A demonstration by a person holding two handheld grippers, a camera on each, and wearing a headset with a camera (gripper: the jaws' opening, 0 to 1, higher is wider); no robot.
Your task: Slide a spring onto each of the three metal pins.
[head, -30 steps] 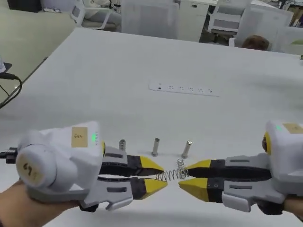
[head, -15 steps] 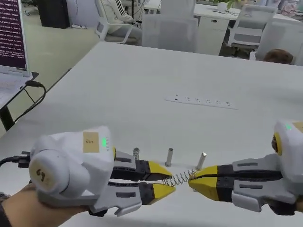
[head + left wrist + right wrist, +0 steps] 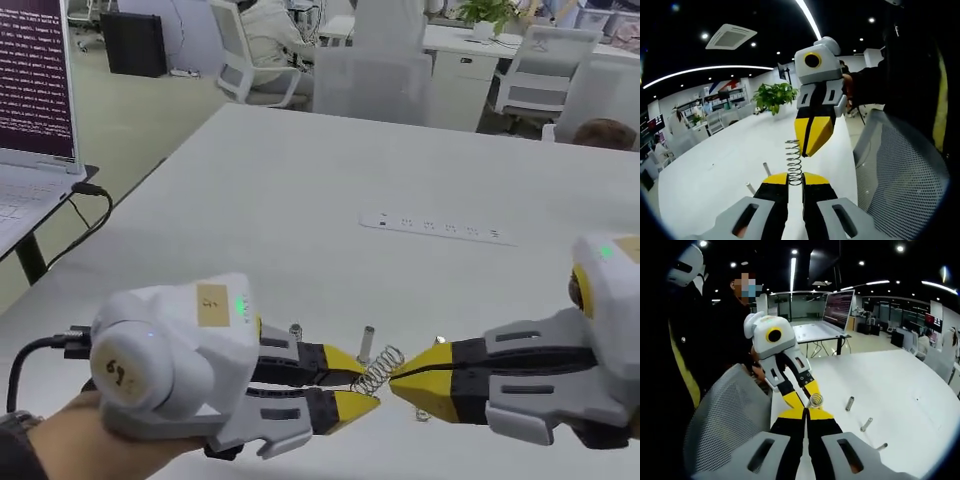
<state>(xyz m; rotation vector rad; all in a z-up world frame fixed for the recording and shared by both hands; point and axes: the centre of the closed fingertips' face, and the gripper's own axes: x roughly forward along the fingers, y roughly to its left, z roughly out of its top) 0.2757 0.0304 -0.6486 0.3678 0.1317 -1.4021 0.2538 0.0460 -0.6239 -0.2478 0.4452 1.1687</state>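
Note:
A small metal spring [image 3: 378, 367] hangs in the air between my two grippers. My left gripper [image 3: 362, 390] is shut on its near end, as the left gripper view confirms with the spring [image 3: 794, 162] rising out of the shut tips [image 3: 795, 179]. My right gripper [image 3: 395, 376] meets it from the right, jaws shut, pinching the spring's [image 3: 815, 401] other end at the tips [image 3: 806, 413]. Behind the grippers three bare metal pins lie on the white table: one [image 3: 295, 330], a second [image 3: 367, 338], and a third [image 3: 438, 343] mostly hidden by the right gripper.
A white power strip [image 3: 440, 230] lies farther back on the table [image 3: 300, 180]. A laptop [image 3: 35, 90] with a cable [image 3: 90, 205] stands on a desk to the left. Office chairs [image 3: 365, 80] line the far edge.
The right gripper's jaws, apart a second ago, have shut on the spring's end. The spring now tilts upward more. The camera has lifted, showing more of the room.

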